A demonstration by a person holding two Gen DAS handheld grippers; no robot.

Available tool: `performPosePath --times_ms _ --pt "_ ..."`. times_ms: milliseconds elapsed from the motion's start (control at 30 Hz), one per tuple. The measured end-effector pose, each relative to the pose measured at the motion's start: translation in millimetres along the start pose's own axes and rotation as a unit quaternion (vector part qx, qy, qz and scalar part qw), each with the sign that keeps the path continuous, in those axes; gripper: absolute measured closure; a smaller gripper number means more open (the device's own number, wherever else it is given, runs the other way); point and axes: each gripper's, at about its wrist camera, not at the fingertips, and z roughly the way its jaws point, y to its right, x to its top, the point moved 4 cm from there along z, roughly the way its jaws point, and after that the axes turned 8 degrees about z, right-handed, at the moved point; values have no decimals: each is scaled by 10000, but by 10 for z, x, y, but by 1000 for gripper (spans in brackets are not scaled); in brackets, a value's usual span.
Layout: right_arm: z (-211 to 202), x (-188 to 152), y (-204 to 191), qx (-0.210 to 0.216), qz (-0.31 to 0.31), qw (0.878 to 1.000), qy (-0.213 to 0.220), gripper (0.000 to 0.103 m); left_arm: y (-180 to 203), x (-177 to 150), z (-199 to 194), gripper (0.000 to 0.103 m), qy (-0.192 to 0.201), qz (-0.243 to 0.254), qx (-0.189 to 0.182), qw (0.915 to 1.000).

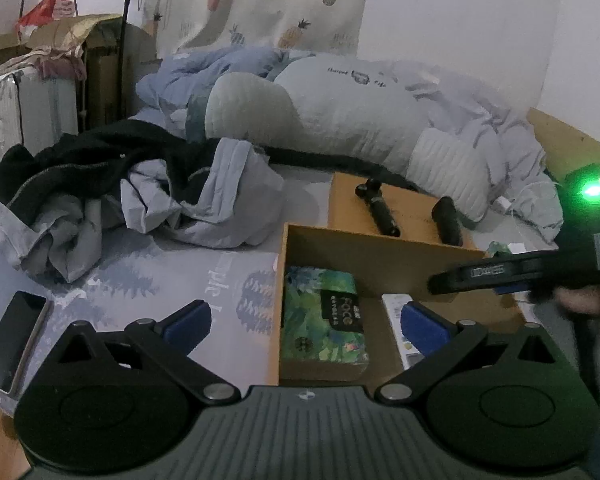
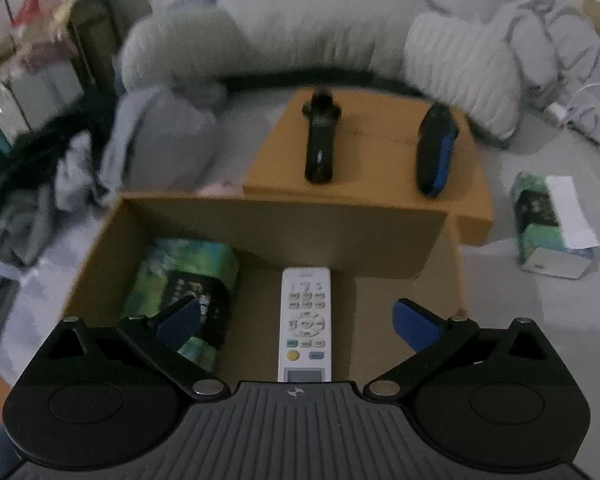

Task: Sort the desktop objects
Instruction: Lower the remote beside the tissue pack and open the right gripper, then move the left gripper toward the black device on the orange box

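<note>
While both grippers hover low over the open cardboard box (image 2: pixel 260 216) on the bed, neither holds anything. From its own wrist view the right gripper (image 2: pixel 296 320) points down into the box with its blue pads spread wide, the white remote (image 2: pixel 305 322) lying flat on the box floor between and below them, untouched. The left gripper (image 1: pixel 304 322) is likewise spread wide, poised above the box's near left corner over a green tissue pack (image 1: pixel 322 320). In the left view the right gripper's black body reaches in from the right edge, a blurred hand (image 1: pixel 588 300) beneath it.

One remote and one green tissue pack lie in the box, side by side and apart. A second green pack (image 2: pixel 540 216) sits on the bedsheet to the right, outside the box. Two dark handheld devices (image 2: pixel 319 140) rest well apart on the flat cardboard lid (image 2: pixel 380 152) behind the box. One phone (image 1: pixel 16 336) lies on the bed at far left.
</note>
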Motion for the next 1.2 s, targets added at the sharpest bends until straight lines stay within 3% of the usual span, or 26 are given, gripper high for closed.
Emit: performPosePath --times_ms 333,600,767,1200 --pt "-1061 141 335 207 216 9957 881 0 135 107 -140 0 188 139 -138 9996" --pt "-1636 -12 523 -214 -60 9890 1460 0 188 165 -294 0 380 145 -298 9987" --pt "-1788 -178 601 -259 -194 9843 1736 0 270 145 -354 0 390 278 -409 9980" --pt "-1619 -319 821 -330 -80 9864 1607 0 441 0 -441 0 318 560 -545 9964"
